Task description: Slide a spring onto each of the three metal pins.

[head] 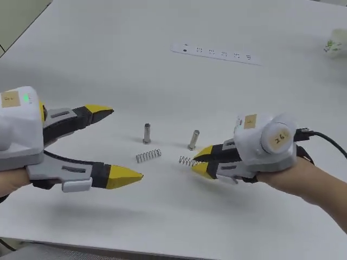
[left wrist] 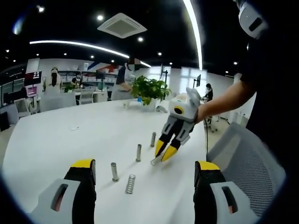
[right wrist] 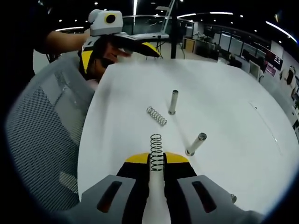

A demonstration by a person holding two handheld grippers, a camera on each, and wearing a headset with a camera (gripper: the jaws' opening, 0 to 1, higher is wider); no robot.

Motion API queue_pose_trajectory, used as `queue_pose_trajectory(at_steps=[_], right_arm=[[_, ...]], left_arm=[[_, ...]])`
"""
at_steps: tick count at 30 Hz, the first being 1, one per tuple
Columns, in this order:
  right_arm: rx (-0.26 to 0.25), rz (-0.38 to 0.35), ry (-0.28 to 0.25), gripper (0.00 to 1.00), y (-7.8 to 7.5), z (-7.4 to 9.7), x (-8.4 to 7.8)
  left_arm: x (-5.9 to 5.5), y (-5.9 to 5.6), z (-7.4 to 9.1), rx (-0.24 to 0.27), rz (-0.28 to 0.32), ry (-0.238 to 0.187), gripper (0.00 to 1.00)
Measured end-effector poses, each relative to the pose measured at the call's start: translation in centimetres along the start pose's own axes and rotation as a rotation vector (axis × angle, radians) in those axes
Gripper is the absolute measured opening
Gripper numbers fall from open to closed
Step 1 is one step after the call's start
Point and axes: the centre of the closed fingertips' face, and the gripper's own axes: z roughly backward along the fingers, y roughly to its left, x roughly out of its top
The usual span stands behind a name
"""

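Two metal pins stand on the white table, one (head: 147,132) upright and one (head: 193,139) leaning. In the left gripper view three pins (left wrist: 114,171) (left wrist: 138,152) (left wrist: 153,139) stand in a row. A loose spring (head: 148,156) lies flat in front of the pins. My right gripper (head: 201,162) is shut on the end of a second spring (head: 187,160), which sticks out level toward the leaning pin; in the right gripper view this held spring (right wrist: 156,151) juts from the closed jaws. My left gripper (head: 123,143) hovers wide open at the left, nothing between its fingers.
A white power strip (head: 217,53) lies at the back of the table. A small pale object (head: 336,42) sits at the far right edge. A grey mesh chair (right wrist: 46,140) stands at the table's near side. People and a plant (left wrist: 149,88) are beyond the far edge.
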Motion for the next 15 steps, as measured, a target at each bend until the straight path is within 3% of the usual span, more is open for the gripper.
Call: queue_pose_trajectory(at_steps=[5, 15], right_arm=[[0.007, 0.021, -0.016, 0.08, 0.6, 1.7, 0.6], [0.042, 0.089, -0.029, 0.08, 2.3, 3.8, 1.6]], left_arm=[[-0.6, -1.8, -1.5, -0.079, -0.031, 0.045, 0.83], [-1.0, -4.7, -5.5, -0.214, -0.06, 0.077, 0.64]])
